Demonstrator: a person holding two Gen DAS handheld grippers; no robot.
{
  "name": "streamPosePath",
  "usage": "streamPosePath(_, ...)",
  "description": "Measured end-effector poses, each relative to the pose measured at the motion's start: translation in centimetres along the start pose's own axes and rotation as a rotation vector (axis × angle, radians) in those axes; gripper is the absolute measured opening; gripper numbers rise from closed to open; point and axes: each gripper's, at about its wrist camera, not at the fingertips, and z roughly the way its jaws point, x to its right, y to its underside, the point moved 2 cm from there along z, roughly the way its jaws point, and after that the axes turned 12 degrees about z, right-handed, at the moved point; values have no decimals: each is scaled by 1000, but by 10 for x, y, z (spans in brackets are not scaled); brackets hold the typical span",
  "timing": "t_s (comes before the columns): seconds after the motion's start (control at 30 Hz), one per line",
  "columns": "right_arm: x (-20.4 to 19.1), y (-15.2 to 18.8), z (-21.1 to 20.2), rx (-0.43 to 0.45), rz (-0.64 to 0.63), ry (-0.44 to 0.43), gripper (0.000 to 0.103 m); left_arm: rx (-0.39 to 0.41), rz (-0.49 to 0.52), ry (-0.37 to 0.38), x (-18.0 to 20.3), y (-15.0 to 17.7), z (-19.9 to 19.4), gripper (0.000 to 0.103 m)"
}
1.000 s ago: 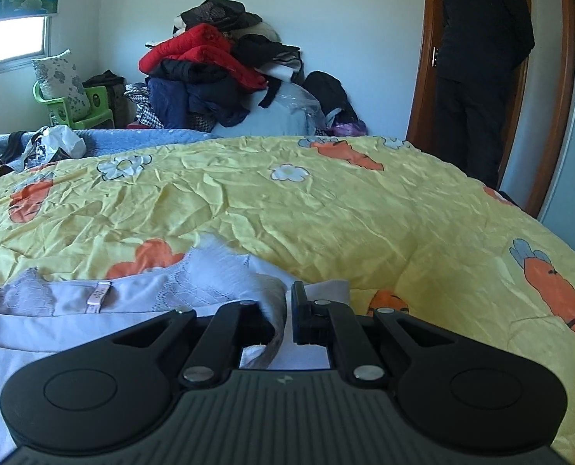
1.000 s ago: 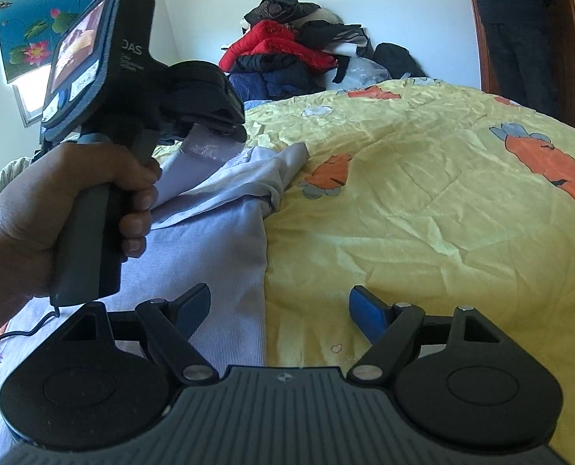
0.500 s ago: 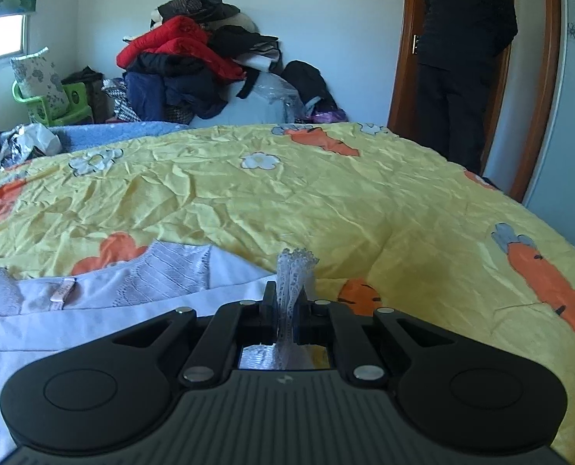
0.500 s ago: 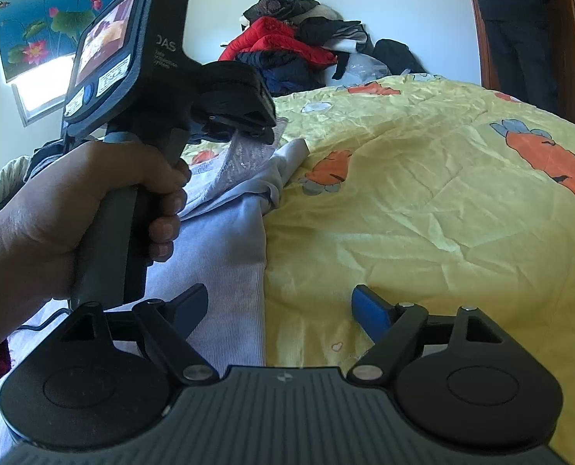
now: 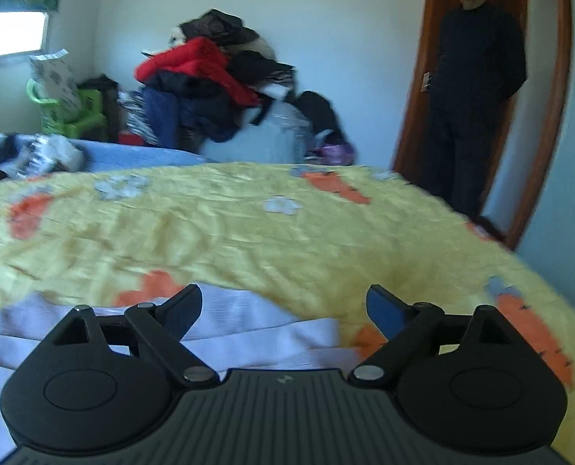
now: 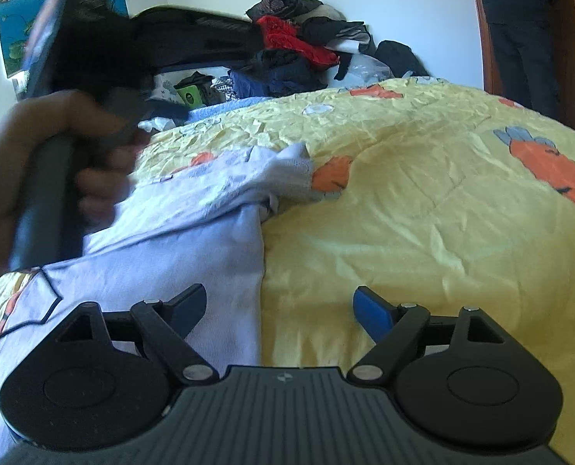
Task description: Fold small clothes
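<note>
The left tool (image 5: 283, 306) has just been opening and now stands released, its jaws spread wide with nothing pressed between them — the pale lilac garment (image 5: 248, 329) lies on the bed below and ahead of the fingers. The left wrist view is blurred, so the fabric's lace trim is hard to make out there.

From the right wrist view, the garment (image 6: 194, 240) is spread over the left part of the yellow carrot-print quilt (image 6: 423, 224), with a bunched, folded-over corner lying toward the middle of the bed. The person's hand (image 6: 35, 162) grips the left tool's handle above the cloth, smeared by motion. The right tool (image 6: 279, 310) is likewise released, jaws wide apart; its left finger hangs over the garment's near edge and its blue-padded right finger over bare quilt, though whether either touches is unclear.

Beyond the bed a heap of clothes (image 5: 209, 85) is piled against the wall, and a person in dark clothing (image 5: 473, 108) stands in the doorway.
</note>
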Motion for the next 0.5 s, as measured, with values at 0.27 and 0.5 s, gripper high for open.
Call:
streamPosePath(0.27,-4,-55,29,48,84,-71,84,-78,74,-213,-46,55,-36,93)
streamPosePath(0.5,-33,-74,92,42,-100,34,83,-147,-11,-281,-91,95,-60,93)
